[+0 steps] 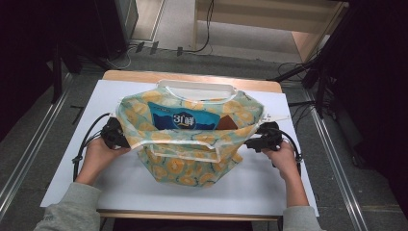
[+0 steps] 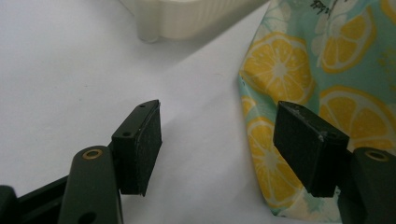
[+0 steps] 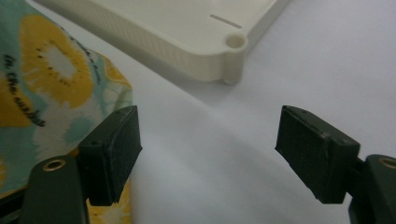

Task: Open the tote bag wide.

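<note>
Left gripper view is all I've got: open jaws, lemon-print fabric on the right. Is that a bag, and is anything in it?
Observer: Yes, a lemon-print bag standing open on the white table; a blue snack packet sits inside.
Operator: Where's the other gripper?
Observer: The right gripper is at the bag's opposite side, jaws open, nothing between them.
Operator: That cream thing above my jaws?
Observer: A cream tray lying flat behind the bag, at the table's far edge.
</note>
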`<state>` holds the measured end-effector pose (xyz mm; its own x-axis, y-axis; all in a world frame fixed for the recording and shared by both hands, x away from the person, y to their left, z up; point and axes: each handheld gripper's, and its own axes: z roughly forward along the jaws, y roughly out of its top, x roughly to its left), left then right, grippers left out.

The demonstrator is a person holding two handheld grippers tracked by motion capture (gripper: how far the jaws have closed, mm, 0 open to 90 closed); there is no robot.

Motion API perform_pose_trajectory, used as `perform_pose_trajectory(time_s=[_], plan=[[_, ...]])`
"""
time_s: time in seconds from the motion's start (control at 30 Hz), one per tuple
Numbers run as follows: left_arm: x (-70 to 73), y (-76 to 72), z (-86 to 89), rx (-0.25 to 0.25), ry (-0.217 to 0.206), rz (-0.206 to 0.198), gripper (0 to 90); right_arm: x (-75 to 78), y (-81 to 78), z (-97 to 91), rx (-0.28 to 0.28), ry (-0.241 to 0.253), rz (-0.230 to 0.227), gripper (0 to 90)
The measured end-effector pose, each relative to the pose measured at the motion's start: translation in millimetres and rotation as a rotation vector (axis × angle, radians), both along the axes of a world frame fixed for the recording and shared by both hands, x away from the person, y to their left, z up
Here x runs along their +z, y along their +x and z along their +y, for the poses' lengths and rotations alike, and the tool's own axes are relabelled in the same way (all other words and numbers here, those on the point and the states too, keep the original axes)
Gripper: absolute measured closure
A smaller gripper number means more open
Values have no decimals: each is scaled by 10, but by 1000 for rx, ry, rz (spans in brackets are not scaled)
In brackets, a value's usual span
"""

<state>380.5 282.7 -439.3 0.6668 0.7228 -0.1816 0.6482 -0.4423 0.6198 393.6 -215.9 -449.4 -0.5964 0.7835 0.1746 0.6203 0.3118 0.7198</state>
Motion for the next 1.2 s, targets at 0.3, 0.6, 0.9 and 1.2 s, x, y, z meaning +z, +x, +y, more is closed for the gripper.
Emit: perform_pose_trajectory(time_s=[0.3, 0.6, 0.9, 1.2], plan=[[93, -49, 59, -24, -8, 22, 368, 26, -34, 29, 20, -3, 8, 210], [164, -69, 86, -56, -45, 8, 502, 55, -35, 64, 15, -2, -8, 211], [199, -63, 131, -61, -80, 21, 527, 111, -51, 43, 53, 37, -12, 252], [250, -15, 185, -25, -102, 85, 441, 152, -57, 21, 75, 71, 6, 351]])
